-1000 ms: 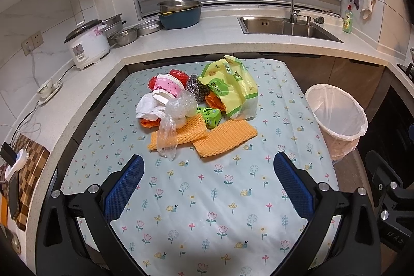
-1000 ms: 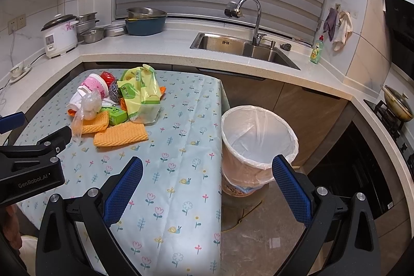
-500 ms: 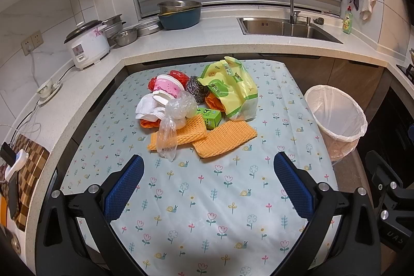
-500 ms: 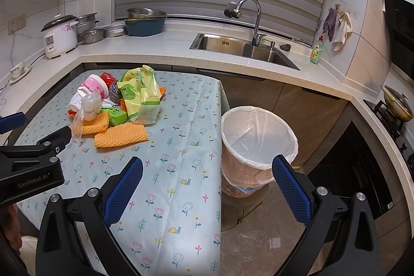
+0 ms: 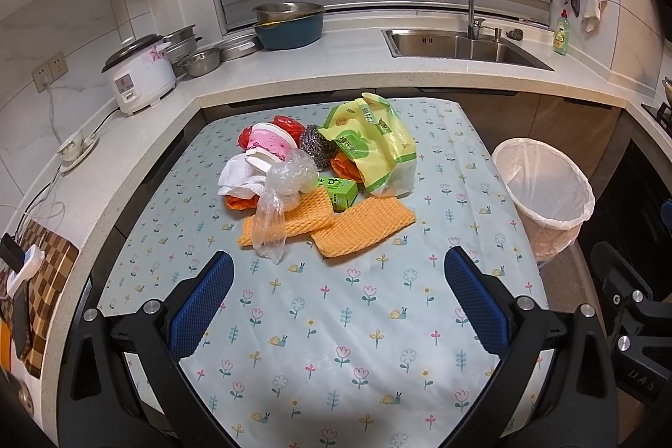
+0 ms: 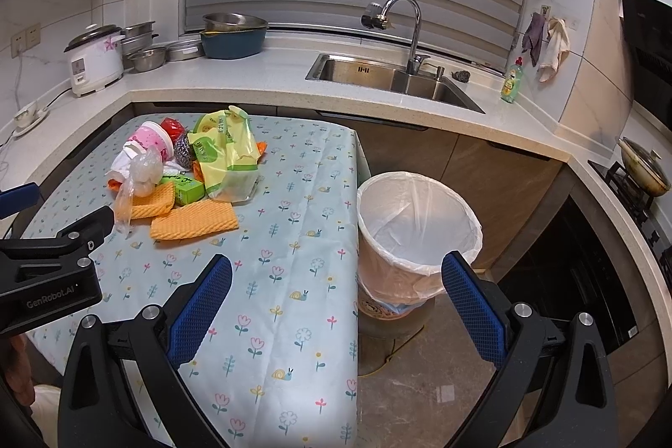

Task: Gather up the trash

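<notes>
A heap of trash lies mid-table: a yellow-green snack bag (image 5: 369,150), a pink cup (image 5: 269,145), a steel scourer (image 5: 317,150), a small green box (image 5: 338,189), a clear plastic bag (image 5: 273,213), white tissue (image 5: 237,177) and two orange foam nets (image 5: 363,223). The same heap shows in the right wrist view, with the snack bag (image 6: 227,154) and a foam net (image 6: 193,223). My left gripper (image 5: 338,299) hovers open over the near part of the table, short of the heap. My right gripper (image 6: 336,301) is open near the table's right edge, in front of the lined bin (image 6: 416,234).
The bin (image 5: 544,192) stands on the floor right of the flowered table (image 5: 319,322). An L-shaped counter behind carries a rice cooker (image 5: 140,74), metal bowls, a blue basin (image 5: 290,26) and a sink (image 5: 462,45). A stove with a pan (image 6: 642,166) sits far right.
</notes>
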Tool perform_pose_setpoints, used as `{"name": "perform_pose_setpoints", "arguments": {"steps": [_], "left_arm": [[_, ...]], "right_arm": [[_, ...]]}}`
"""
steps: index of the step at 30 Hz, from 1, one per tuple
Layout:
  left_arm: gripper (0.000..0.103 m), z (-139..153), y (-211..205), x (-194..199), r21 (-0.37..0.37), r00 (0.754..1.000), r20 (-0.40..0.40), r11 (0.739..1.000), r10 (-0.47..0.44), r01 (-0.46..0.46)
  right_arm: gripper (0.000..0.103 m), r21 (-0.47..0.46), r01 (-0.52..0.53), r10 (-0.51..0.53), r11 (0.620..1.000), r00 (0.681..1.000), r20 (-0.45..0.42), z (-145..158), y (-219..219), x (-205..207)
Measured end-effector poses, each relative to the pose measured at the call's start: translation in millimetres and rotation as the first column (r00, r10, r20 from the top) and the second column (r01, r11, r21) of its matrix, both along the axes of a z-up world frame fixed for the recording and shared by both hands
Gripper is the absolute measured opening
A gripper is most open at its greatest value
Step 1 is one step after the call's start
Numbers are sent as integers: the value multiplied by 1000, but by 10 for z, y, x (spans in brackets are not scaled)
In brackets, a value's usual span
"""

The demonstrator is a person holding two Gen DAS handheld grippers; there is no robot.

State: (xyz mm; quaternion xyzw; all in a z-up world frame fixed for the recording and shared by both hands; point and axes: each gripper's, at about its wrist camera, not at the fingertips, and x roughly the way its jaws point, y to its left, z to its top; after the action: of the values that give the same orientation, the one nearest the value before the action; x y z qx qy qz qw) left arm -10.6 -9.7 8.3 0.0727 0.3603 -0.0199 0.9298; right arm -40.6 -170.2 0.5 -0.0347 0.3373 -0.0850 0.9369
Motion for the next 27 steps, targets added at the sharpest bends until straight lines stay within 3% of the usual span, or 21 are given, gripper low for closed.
{"name": "perform_pose_setpoints", "arguments": {"steps": [19,27], "left_arm": [[96,-88,158,135,-24,1000,14,1000,-6,6],[96,-238,514,431,-87,999,-46,996,13,-17]], "right_arm": [[96,13,16,-16,1000,1000,2,-38,-34,78],[96,19,19,-19,1000,1000,7,-100,31,328]]}}
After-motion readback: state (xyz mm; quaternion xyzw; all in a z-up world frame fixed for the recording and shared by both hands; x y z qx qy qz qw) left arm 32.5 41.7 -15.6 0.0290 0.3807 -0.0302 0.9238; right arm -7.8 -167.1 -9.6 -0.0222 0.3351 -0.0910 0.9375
